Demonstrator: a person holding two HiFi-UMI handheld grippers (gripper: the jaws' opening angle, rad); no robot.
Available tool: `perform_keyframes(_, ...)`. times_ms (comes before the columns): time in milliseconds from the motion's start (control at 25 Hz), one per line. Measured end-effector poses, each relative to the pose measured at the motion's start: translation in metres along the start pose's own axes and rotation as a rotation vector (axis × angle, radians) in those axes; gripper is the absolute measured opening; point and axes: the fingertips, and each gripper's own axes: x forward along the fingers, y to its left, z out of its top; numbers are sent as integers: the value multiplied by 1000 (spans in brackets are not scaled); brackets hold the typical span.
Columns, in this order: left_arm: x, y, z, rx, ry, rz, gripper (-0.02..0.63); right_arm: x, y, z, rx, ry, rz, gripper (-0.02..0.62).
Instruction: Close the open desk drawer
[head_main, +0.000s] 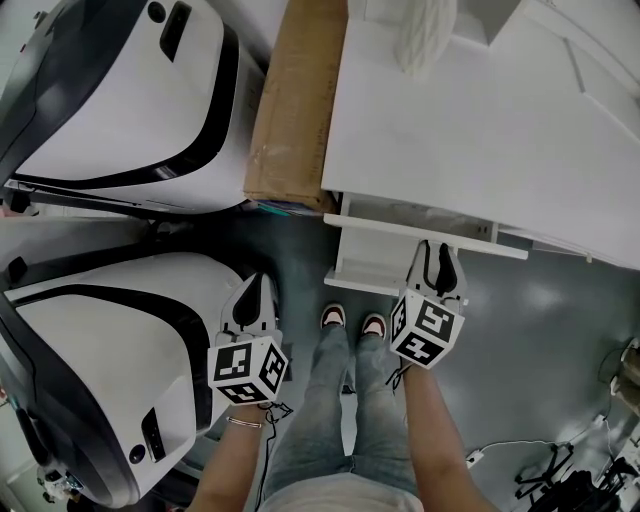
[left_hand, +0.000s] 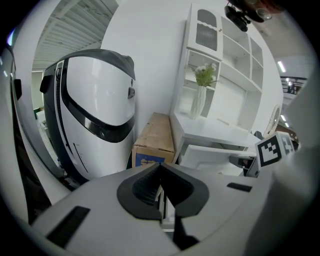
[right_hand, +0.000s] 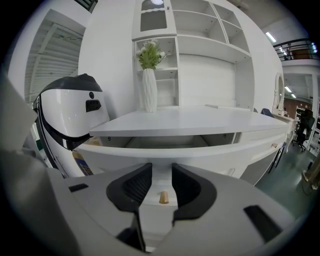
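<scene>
The drawer stands pulled out from under the white bench, right in front of the person's feet. Its front panel runs as a long strip from left to right across the head view, so its long axis lies square to the line along which it has to slide back in. The right hand-held gripper is the nearer one by far. It points straight at the middle of that panel, with its tips at the panel's front edge, though I cannot tell whether they touch it. In the right gripper view its jaws stand apart, and the drawer's small brass knob shows in the gap between the pads, with neither pad pressing on it. The panel fills the view just beyond, under the bench top. The left hand-held gripper hangs well apart to the left, beside a white-and-black machine housing. Its jaws are closed together on nothing, and from there the drawer lies off to its right. Judging from this, the closing push falls to the right hand, driven straight ahead and away from the person, against the panel's middle so that the drawer does not skew.
</scene>
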Motion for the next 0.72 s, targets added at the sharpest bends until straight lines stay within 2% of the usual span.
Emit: perform_keyframes(720,-5,6,0,-26,-3,20,12,29,-1,20,-8,-21,2,135)
